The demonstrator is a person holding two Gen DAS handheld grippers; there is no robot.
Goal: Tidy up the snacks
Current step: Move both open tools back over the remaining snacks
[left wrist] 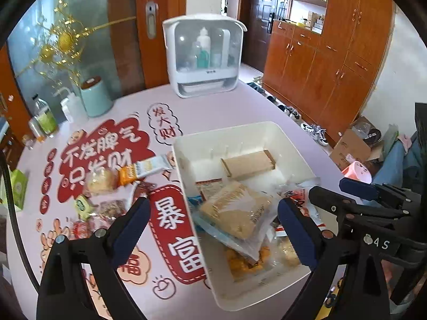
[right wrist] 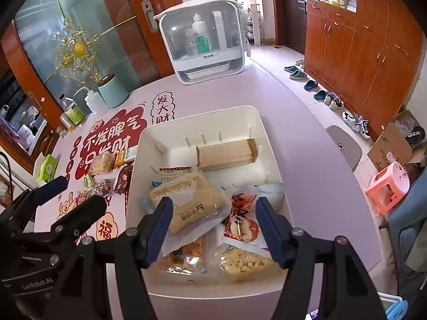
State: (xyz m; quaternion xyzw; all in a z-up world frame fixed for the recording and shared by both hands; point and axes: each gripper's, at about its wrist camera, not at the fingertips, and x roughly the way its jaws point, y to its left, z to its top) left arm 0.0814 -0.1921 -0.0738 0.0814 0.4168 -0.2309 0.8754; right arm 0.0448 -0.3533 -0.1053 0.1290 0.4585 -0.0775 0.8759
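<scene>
The white bin point(right wrist: 202, 122) stands on the table point(right wrist: 299, 138), toward its right edge, and holds most of the snacks. A flat cardboard box point(right wrist: 225, 153) lies across the bin's far end. Nearer, a clear bag of tan biscuits point(right wrist: 186, 200) rests on top of the pile, touching a red-and-white packet point(right wrist: 244, 218) on its right. Under these, at the bin's near wall, lie an orange snack packet point(right wrist: 186, 253) and a bag of pale yellow pieces point(right wrist: 244, 262).

The right gripper point(right wrist: 212, 229) hangs over the near half of the bin, its jaws spread, with nothing pinched; the biscuit bag and the red packet show in the gap below. The left gripper point(left wrist: 213, 224) stands wide apart, one finger over the table's printed cover and the other over the bin (its left wall runs between them), gripping nothing.

Left of the bin, on the red lettering of the cover, loose snacks point(left wrist: 106, 186) are scattered: a long orange-and-white bar point(left wrist: 145, 170), a pale round cake point(left wrist: 100, 182) and several small wrapped pieces.

At the table's far edge stands a white cabinet with bottles point(left wrist: 204, 56). At the far left edge are a mint canister point(left wrist: 94, 97), a squeeze bottle point(left wrist: 70, 108) and a green-labelled bottle point(left wrist: 45, 118).
</scene>
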